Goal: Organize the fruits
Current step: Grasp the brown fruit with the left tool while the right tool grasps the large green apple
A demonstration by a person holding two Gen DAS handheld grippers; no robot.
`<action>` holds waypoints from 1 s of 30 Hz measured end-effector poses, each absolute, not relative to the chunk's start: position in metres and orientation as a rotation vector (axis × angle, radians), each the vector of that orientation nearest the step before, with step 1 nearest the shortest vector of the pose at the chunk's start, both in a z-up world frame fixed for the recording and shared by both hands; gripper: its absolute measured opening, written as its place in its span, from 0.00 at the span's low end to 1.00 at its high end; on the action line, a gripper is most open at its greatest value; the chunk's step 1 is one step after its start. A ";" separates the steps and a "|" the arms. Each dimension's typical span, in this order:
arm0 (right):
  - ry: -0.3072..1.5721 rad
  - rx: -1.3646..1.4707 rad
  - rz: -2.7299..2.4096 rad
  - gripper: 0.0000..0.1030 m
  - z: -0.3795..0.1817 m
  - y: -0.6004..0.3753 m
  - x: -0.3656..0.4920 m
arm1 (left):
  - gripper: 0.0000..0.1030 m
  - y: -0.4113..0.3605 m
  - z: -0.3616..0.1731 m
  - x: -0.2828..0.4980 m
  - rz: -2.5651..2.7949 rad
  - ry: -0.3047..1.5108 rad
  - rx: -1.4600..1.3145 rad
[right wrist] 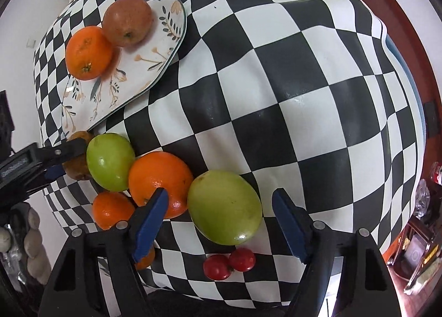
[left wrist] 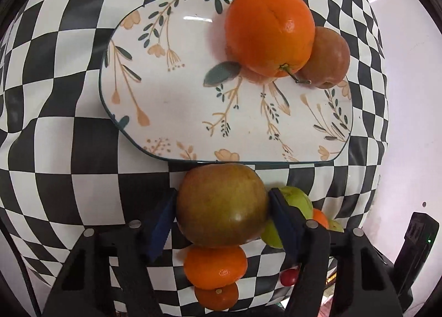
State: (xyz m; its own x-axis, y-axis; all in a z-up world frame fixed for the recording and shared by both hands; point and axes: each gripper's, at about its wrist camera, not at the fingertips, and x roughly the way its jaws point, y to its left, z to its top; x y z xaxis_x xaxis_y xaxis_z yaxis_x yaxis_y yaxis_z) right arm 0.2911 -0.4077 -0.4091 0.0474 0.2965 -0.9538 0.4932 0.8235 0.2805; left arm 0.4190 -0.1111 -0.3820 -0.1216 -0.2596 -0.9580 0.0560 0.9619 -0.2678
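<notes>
Where the left gripper (left wrist: 222, 219) pinches a brownish apple (left wrist: 222, 205) just short of the plate (left wrist: 176, 101), the right gripper (right wrist: 221, 223) straddles a green fruit (right wrist: 225, 207), pads apart from it. Two cherry tomatoes (right wrist: 229, 263) lie nearest. Farther off, the plate holds one orange (left wrist: 269, 29) and one reddish apple (left wrist: 326, 57). A second green fruit (right wrist: 110, 160) and three oranges sit partly hidden.

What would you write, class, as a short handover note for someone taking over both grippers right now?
Left gripper: fingers pressed on the brownish apple, still on the cloth just off the plate.
Right gripper: open around a green apple, fingers not touching.
Done: one orange and one reddish apple on the plate.
Left: second green apple, large orange, small oranges, two small red fruits.
</notes>
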 end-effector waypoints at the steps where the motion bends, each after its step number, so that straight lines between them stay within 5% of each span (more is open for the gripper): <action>1: 1.553 0.659 -0.163 0.77 -0.410 -0.408 0.291 | 0.62 -0.111 -0.382 0.417 -0.275 1.665 -0.152; 14: 1.570 0.766 -0.103 0.77 -0.422 -0.424 0.278 | 0.61 -0.065 -0.361 0.361 -0.212 1.589 0.010; 22: 1.569 0.625 -0.063 0.59 -0.415 -0.411 0.284 | 0.62 -0.062 -0.379 0.357 -0.209 1.617 -0.026; 30: 1.569 0.578 -0.061 0.60 -0.417 -0.407 0.284 | 0.62 -0.069 -0.385 0.358 -0.196 1.628 -0.038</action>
